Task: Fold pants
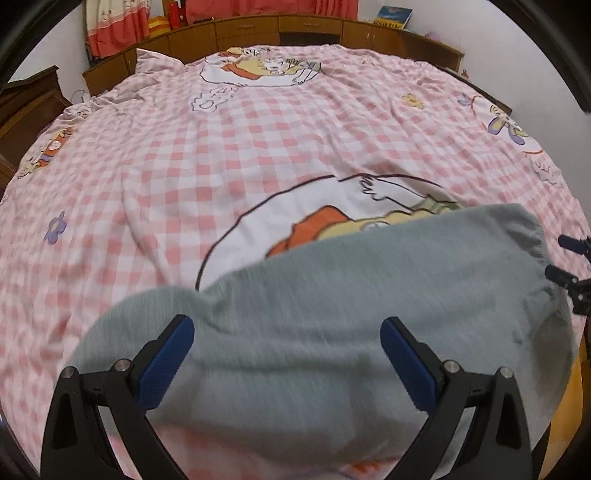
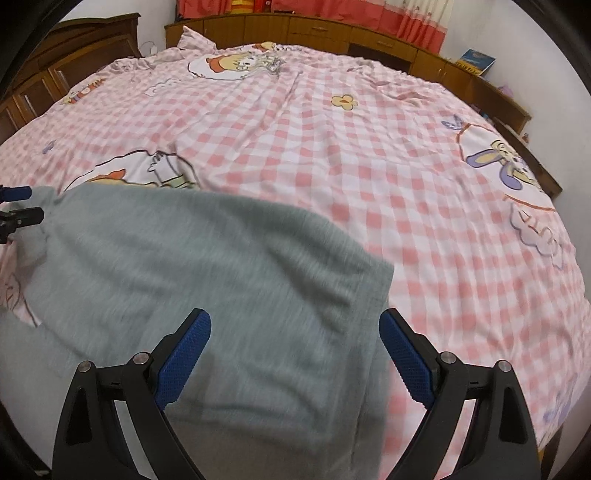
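Grey pants [image 1: 332,295] lie spread on the near part of the bed, blurred in both views. My left gripper [image 1: 287,328] hangs open just above the grey cloth, blue pads wide apart with nothing between them. At the pants' right edge the right gripper [image 1: 567,258] shows its dark tips. In the right wrist view the pants [image 2: 184,258] fill the lower left, their right edge running down past the right pad. My right gripper [image 2: 294,321] is open over that edge and holds nothing. The left gripper [image 2: 18,206] peeks in at the far left by the cloth's corner.
A pink-and-white checked sheet [image 1: 221,155] with cartoon prints covers the whole bed [image 2: 406,184]. Low wooden cabinets [image 1: 310,27] run along the far side, with red curtains [image 2: 413,22] above and a blue book [image 1: 393,16] at the back right.
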A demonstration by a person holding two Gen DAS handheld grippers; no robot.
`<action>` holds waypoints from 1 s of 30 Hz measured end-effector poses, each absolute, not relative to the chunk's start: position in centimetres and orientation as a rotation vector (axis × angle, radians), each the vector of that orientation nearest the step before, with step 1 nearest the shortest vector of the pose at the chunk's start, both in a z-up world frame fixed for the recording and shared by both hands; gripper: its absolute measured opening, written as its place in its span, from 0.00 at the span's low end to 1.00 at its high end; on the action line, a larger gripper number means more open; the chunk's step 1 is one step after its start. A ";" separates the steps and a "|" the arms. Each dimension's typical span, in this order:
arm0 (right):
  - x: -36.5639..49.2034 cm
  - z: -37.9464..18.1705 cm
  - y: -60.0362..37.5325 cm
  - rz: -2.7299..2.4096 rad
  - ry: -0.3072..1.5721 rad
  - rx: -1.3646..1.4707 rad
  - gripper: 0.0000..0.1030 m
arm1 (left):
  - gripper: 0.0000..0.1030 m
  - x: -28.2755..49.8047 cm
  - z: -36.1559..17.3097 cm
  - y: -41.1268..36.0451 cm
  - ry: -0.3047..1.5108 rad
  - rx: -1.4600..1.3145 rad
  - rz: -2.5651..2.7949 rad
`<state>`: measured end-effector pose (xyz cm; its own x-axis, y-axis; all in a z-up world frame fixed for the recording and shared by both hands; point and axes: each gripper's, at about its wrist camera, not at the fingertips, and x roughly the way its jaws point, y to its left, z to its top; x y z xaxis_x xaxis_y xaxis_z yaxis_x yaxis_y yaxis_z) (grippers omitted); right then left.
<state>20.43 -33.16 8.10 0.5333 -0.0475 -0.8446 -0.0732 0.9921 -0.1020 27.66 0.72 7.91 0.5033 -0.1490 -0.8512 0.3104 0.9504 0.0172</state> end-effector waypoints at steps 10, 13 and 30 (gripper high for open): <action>26.2 7.3 -35.1 0.048 1.086 -0.156 0.91 | 1.00 33.2 5.6 2.1 1.043 0.296 -0.303; 27.4 6.4 -35.2 0.058 1.105 -0.169 0.91 | 0.99 34.1 4.2 2.6 1.081 0.267 -0.352; 28.4 2.1 -35.8 0.093 1.153 -0.147 0.87 | 0.99 34.6 1.4 2.9 1.096 0.192 -0.366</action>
